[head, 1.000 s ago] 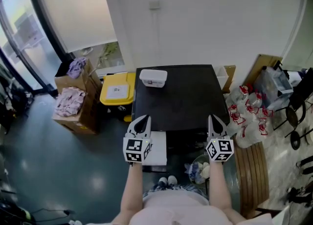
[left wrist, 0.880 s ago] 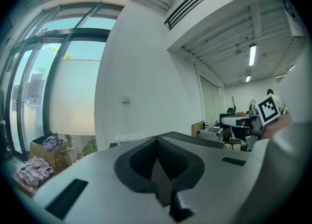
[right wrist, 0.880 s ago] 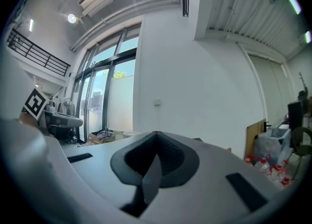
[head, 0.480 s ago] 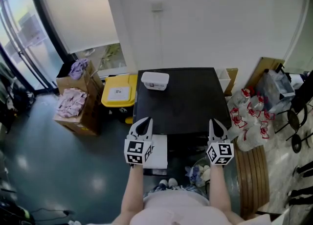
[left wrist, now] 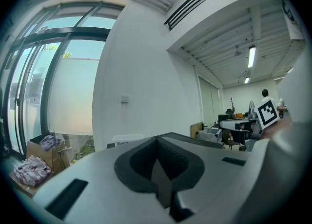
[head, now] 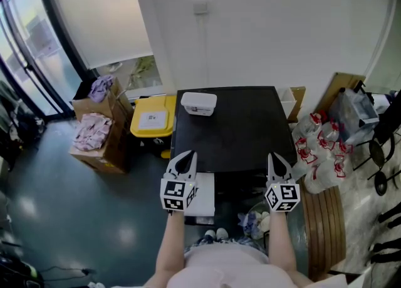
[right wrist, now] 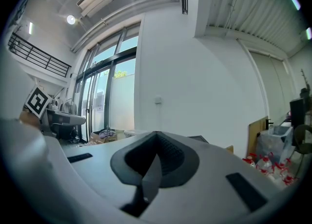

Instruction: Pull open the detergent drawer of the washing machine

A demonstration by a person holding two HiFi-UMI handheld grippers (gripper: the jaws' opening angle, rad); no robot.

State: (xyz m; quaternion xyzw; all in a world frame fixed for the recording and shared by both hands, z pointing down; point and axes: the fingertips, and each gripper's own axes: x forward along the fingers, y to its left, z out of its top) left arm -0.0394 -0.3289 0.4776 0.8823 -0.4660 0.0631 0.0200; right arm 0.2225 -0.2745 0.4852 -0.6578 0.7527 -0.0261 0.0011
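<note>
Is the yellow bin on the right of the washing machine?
No, the yellow bin stands left of the washing machine, beside cardboard boxes.

The black washing machine top (head: 238,136) looks matt and smooth; the dark grey floor (head: 69,211) is glossy; the brown box (head: 116,146) is cardboard.

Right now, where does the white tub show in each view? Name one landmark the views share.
Head view: tub on the washer's far left corner, above centre.
Left gripper view: tub low, left of centre.
Right gripper view: tub faint, low, left of centre.
Landmark: wall switch, on the wall above the tub.
</note>
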